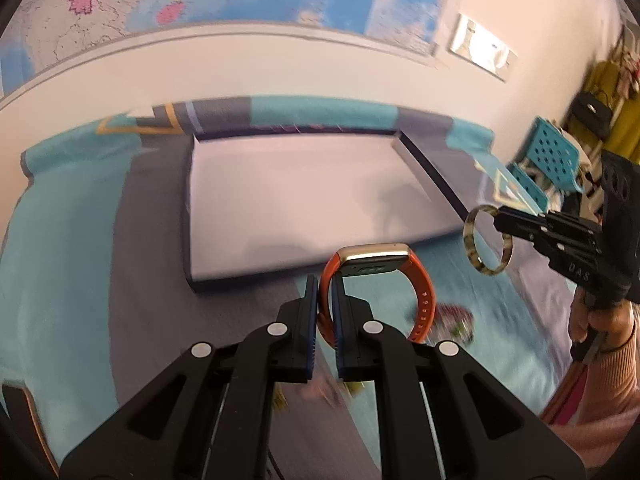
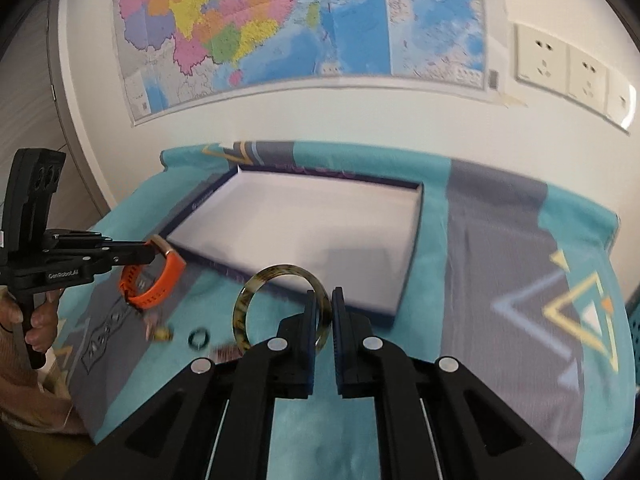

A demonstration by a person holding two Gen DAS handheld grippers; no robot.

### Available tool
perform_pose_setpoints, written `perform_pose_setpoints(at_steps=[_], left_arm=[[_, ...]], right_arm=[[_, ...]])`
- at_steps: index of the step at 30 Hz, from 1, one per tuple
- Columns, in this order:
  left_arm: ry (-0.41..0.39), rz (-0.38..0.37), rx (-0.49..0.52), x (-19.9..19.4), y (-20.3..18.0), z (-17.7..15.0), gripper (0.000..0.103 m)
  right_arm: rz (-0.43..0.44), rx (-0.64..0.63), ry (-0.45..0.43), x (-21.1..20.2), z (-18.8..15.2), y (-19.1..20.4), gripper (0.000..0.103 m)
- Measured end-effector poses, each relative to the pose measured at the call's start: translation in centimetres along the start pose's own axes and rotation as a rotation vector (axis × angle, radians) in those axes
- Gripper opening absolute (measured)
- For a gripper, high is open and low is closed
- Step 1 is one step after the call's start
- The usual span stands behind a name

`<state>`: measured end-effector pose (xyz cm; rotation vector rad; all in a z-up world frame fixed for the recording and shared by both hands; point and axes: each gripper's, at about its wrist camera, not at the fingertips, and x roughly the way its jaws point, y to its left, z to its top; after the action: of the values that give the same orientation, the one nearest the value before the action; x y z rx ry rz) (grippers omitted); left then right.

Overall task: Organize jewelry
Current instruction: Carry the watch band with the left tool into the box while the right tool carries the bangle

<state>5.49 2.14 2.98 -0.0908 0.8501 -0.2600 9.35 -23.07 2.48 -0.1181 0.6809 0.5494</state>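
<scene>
Orange watch (image 1: 376, 280) is off the cloth, clamped by its strap in my left gripper (image 1: 325, 304); mottled bangle (image 2: 280, 308) is likewise airborne, pinched through its rim by my right gripper (image 2: 322, 312). Both hang just short of the near wall of the shallow white-lined box (image 2: 304, 224), which looks like the drop target since nothing lies in it yet. Edge-on grips make sense: strap and rim are the only thin sections that fit between the pads, and each loop hangs free ahead of the jaws for a clean release. Both sets of fingers are nearly together, with only the band thickness between them. On the teal-grey cloth (image 2: 500, 240) a small dark ring (image 2: 198, 338) and a few blurred small pieces remain, near the box's front edge.
</scene>
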Motion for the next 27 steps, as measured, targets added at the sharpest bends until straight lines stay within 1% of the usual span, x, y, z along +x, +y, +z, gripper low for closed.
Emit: perform_pose_setpoints(at_steps=[4, 12, 20, 27], left_arm=[[-0.018, 0.027, -0.022, 1.2, 1.1, 2.4, 0.008], [-0.028, 0.039, -0.05, 3.8, 2.9, 6.1, 0.008], [0.006, 0.026, -0.086, 7.7, 4.0, 8.3, 0.008], [0.037, 0.054, -0.089, 10.6, 4.3, 9.4, 0.008]], right_arm=[[-0.006, -0.01, -0.01, 2.0, 2.4, -0.5, 0.006], [0.0, 0.025, -0.002, 6.4, 6.3, -2.1, 0.006], [-0.027, 0.043, 0.05, 10.9, 8.1, -3.1, 0.006], [-0.037, 0.037, 0.098, 13.8, 9.2, -3.4, 0.006]])
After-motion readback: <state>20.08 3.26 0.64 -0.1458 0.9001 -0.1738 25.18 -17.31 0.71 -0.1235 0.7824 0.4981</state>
